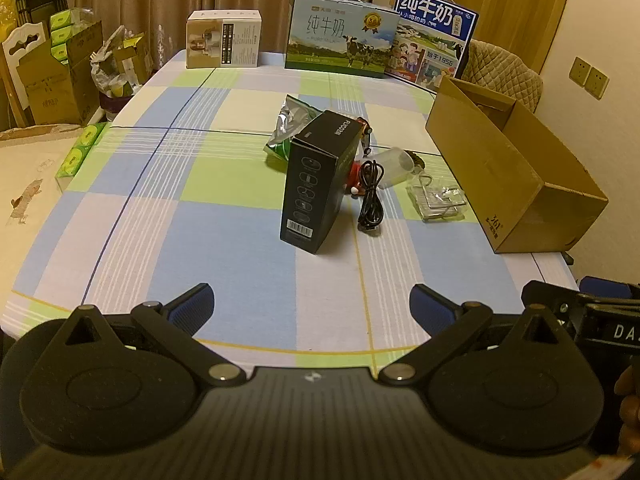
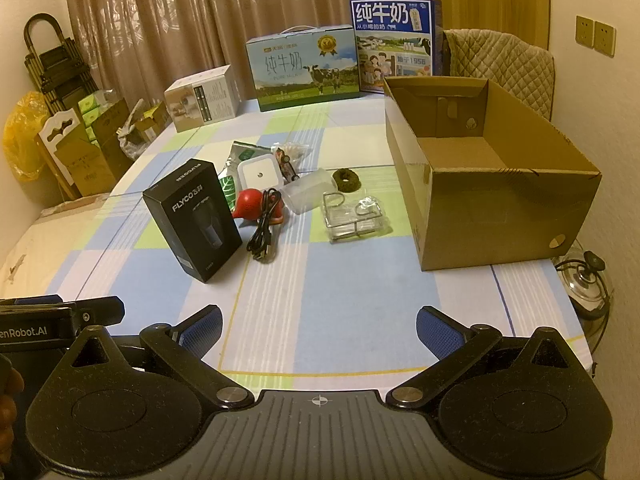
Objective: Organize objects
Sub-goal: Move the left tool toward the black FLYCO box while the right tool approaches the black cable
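Observation:
On the checked tablecloth [image 1: 224,224] [image 2: 340,280] lies a cluster of loose items: a black shaver box [image 1: 316,184] [image 2: 194,218], a coiled black cable [image 1: 370,200] [image 2: 264,236], a red toy [image 2: 256,204], a clear plastic cup [image 1: 394,166] [image 2: 306,192], a wire rack in clear wrap [image 1: 436,198] [image 2: 356,218], a green snack bag [image 1: 290,128] [image 2: 236,156], a white square device [image 2: 258,172] and a dark ring [image 2: 346,180]. An empty open cardboard box [image 1: 516,168] [image 2: 492,184] stands to their right. My left gripper [image 1: 312,304] and right gripper [image 2: 318,326] hang open over the table's near edge, holding nothing.
Two milk cartons [image 1: 342,36] [image 1: 432,38] and a small white box [image 1: 223,39] stand along the table's far edge. A quilted chair back [image 2: 500,68] is behind the cardboard box. Stacked boxes [image 1: 60,76] fill the floor at left. A glass lid [image 2: 588,284] sits off the table's right corner.

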Demonstrator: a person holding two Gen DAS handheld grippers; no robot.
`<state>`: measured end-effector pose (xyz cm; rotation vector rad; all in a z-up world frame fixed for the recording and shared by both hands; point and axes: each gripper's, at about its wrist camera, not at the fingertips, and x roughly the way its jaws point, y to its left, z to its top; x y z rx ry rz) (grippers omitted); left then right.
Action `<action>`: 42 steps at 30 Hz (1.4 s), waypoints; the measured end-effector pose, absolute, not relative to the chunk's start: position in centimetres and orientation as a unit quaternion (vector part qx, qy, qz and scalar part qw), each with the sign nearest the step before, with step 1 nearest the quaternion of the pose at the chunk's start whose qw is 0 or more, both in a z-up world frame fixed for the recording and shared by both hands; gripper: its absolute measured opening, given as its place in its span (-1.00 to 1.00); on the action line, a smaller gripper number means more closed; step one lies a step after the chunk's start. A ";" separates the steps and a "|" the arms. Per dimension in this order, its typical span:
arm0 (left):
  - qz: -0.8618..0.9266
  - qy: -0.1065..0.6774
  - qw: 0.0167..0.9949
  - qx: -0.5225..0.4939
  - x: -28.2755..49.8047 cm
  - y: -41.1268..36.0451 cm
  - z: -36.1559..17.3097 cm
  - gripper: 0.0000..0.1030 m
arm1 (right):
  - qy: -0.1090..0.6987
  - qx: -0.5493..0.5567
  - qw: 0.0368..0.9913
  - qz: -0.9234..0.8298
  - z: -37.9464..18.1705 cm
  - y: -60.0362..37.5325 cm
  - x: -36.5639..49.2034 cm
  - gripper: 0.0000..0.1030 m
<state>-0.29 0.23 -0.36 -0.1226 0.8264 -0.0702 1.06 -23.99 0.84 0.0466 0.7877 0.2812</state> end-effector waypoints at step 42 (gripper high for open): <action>-0.050 0.399 0.912 -0.074 1.3 1.5 -0.6 0.98 | 0.389 0.028 0.911 0.135 0.0 -24.7 2.0 0.96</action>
